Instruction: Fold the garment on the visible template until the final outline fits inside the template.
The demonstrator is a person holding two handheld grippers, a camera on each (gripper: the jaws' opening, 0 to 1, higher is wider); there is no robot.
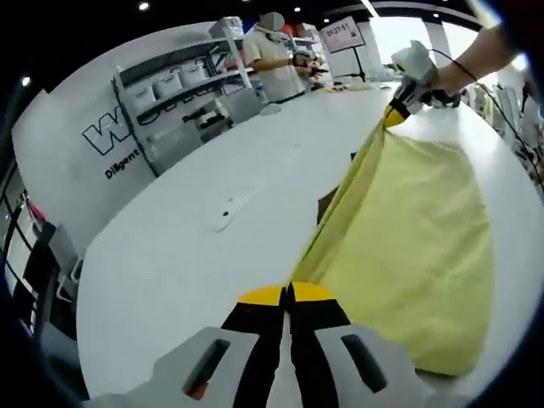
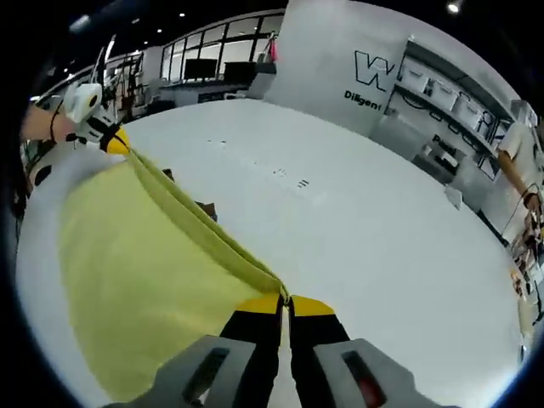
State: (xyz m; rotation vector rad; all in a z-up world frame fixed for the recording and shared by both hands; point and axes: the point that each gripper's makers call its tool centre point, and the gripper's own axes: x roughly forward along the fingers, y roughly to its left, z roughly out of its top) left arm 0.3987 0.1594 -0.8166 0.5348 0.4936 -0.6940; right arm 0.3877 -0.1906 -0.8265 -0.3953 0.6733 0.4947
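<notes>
Left gripper [image 1: 287, 293]: jaws pressed together, pinching one end of the yellow garment [image 1: 416, 246]'s raised edge. I see the cloth stretched taut from my tips across to the right gripper [image 1: 393, 116], which bites the far end of that edge. The rest of the garment hangs and drapes down onto the white table [image 1: 187, 255]. A small dark brown patch [image 1: 326, 204] shows just under the lifted edge; possibly part of the template, I cannot tell.

Right gripper view: right gripper [image 2: 286, 299] likewise clamped on the garment [image 2: 136, 272], edge running off to the left gripper [image 2: 117, 140].

Judgement: fold in hand, edge lifted. To do it well I would keep both grippers level and the edge tight, carry it over evenly, and lay it down square so the outline does not skew or spill off the template.

Writing: back wall [image 2: 340, 51] shows a large "W" with "Diligen…" beneath, cut off. A screen [image 1: 342, 34] carries digits, too small to read.
</notes>
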